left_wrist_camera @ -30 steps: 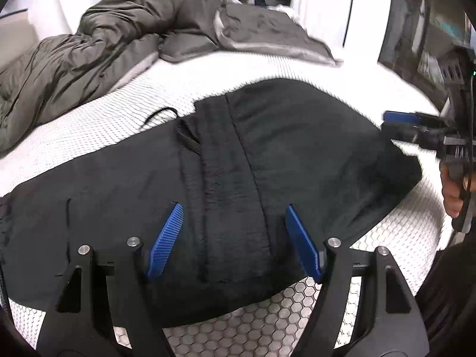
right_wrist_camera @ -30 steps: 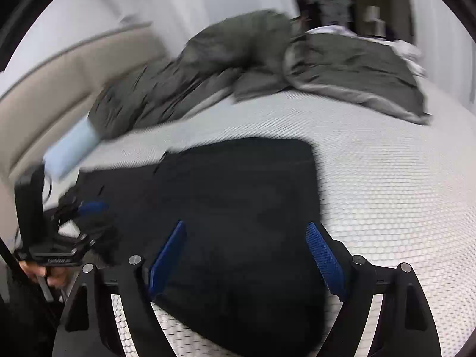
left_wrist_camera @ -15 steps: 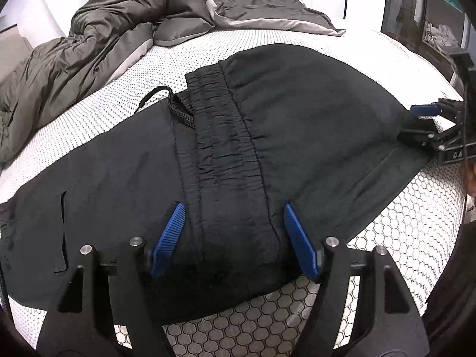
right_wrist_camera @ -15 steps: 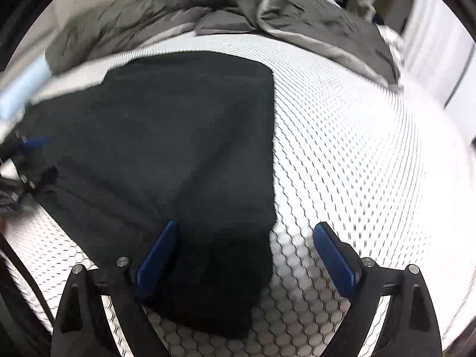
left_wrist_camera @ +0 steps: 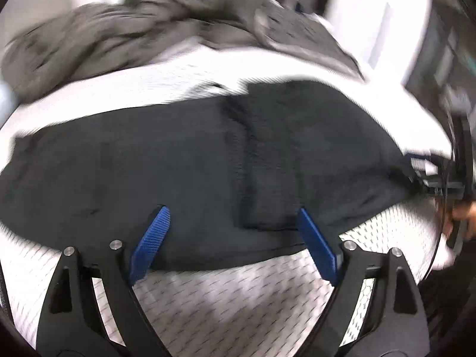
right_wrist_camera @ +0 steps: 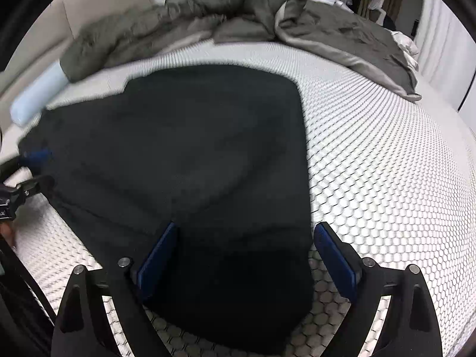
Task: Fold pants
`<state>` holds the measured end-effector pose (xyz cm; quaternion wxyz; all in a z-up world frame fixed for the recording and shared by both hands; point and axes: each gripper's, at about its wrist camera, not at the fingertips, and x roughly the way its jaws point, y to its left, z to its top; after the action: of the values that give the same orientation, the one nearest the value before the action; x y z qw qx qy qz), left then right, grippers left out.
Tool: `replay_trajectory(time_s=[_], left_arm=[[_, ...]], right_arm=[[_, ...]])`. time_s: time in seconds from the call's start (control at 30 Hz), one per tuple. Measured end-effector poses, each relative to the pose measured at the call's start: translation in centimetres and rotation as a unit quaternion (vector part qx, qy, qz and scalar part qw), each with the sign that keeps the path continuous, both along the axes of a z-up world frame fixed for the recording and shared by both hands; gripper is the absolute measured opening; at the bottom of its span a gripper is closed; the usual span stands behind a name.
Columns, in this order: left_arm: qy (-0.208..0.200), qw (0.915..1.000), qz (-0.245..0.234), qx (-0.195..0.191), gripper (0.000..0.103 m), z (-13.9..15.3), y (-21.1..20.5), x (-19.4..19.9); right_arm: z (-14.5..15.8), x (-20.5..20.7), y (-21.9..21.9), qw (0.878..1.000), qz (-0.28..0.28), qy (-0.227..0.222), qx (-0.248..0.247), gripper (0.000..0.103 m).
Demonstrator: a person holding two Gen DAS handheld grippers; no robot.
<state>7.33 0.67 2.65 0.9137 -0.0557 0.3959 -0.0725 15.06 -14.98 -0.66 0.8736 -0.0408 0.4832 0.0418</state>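
Across the left wrist view, the black pants lie spread over a white bed cover printed with small hexagons, their long side running left to right. A gathered waistband strip crosses the cloth from far to near, right of the middle. The left gripper sits over the near edge of the pants with its blue pads wide apart and the jaws opening; cloth lies between the pads, but they do not press on it. At the right edge, much blurred, the other gripper meets the right end of the pants, with part of a hand below it. A rumpled grey duvet lies heaped along the far side.

Seen from the right wrist, the pants fill the middle and left, a folded end reaching toward the camera. The right gripper stands spread wide, its left pad over the dark cloth and its right pad just off the cloth's right edge above the cover; nothing is pinched. A pale blue roll lies at the far left, partly under the duvet. The left gripper's blue pad shows at the left edge, against the cloth.
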Motion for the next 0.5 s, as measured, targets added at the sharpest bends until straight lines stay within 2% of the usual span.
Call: replay_trajectory(time_s=[0.03, 0.07, 0.13, 0.23, 0.37, 0.43, 0.5], left_arm=[[-0.007, 0.9996, 0.026, -0.011, 0.098, 0.4, 1.5, -0.6], [-0.016, 0.9972, 0.067, -0.029, 0.103, 0.9, 3.7, -1.3], [-0.031, 0.9897, 0.125, -0.062, 0.102, 1.6, 6.8, -2.5], [-0.044, 0.9726, 0.2, -0.11, 0.102, 1.8, 11.7, -3.9], [0.012, 0.9461, 0.276, -0.169, 0.101, -0.7, 16.8, -3.3], [0.035, 0.9369, 0.29, -0.192, 0.098, -2.4, 18.4, -2.4], [0.035, 0.9316, 0.306, -0.193, 0.091, -3.2, 19.4, -1.5]], right_arm=[[0.2, 0.1, -0.5, 1.0, -0.008, -0.008, 0.008, 0.094], [0.3, -0.2, -0.7, 1.0, -0.015, -0.014, 0.019, 0.094], [0.8, -0.1, -2.0, 0.998, -0.033, -0.022, 0.045, 0.094], [1.5, -1.3, -3.9, 0.996, -0.05, -0.026, 0.068, 0.094], [2.4, -2.3, -3.7, 0.996, -0.042, -0.036, 0.075, 0.094], [2.6, -2.5, -3.4, 0.996, -0.035, -0.039, 0.072, 0.094], [2.5, -2.7, -3.2, 0.997, -0.027, -0.036, 0.069, 0.094]])
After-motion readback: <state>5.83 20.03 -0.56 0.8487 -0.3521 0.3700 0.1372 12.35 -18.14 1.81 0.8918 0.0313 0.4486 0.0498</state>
